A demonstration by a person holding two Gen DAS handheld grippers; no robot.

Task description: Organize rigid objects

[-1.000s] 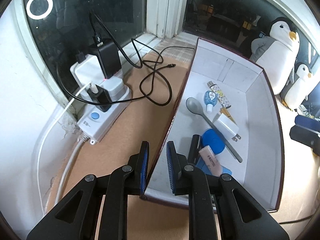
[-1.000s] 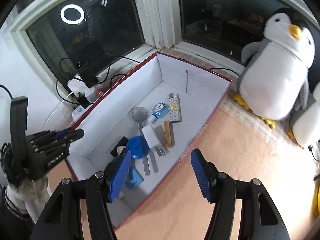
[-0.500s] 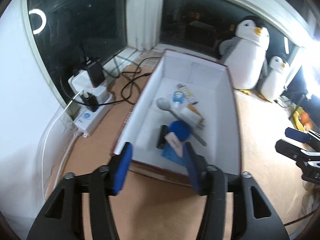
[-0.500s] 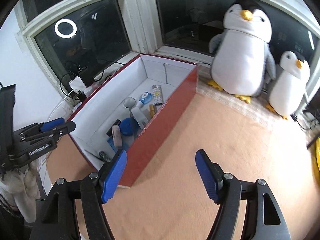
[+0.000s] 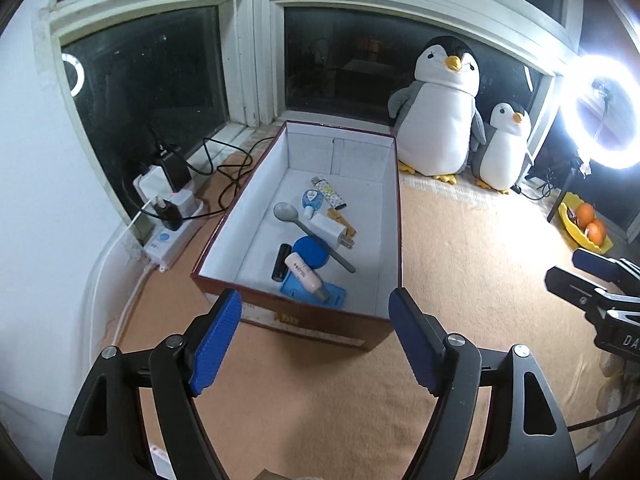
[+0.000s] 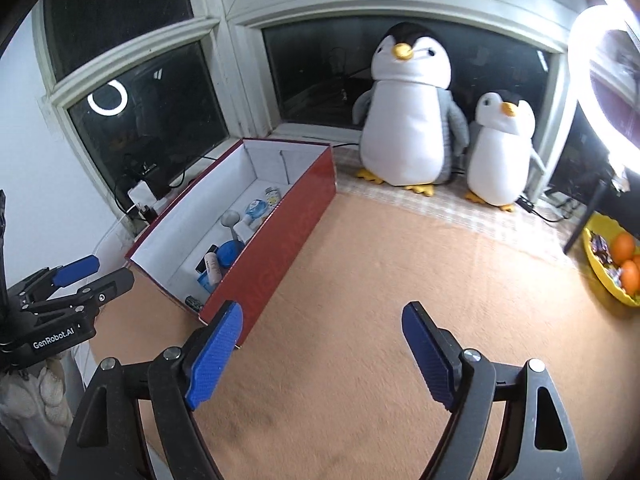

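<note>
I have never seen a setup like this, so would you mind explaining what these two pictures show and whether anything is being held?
There is no robot here. A person holds a two-finger gripper in each hand, and each gripper carries a fisheye camera that looks along its fingers. One picture is from the left gripper, the other from the right gripper; each also catches the other at its edge. Both have just been opening, stand wide and hold nothing. On the orange mat stands a red box with a white inside, containing small things: a grey spoon, a white charger, a blue lid, a small tube. Two plush penguins sit by the window, and a yellow bowl of oranges stands at the right.
</note>
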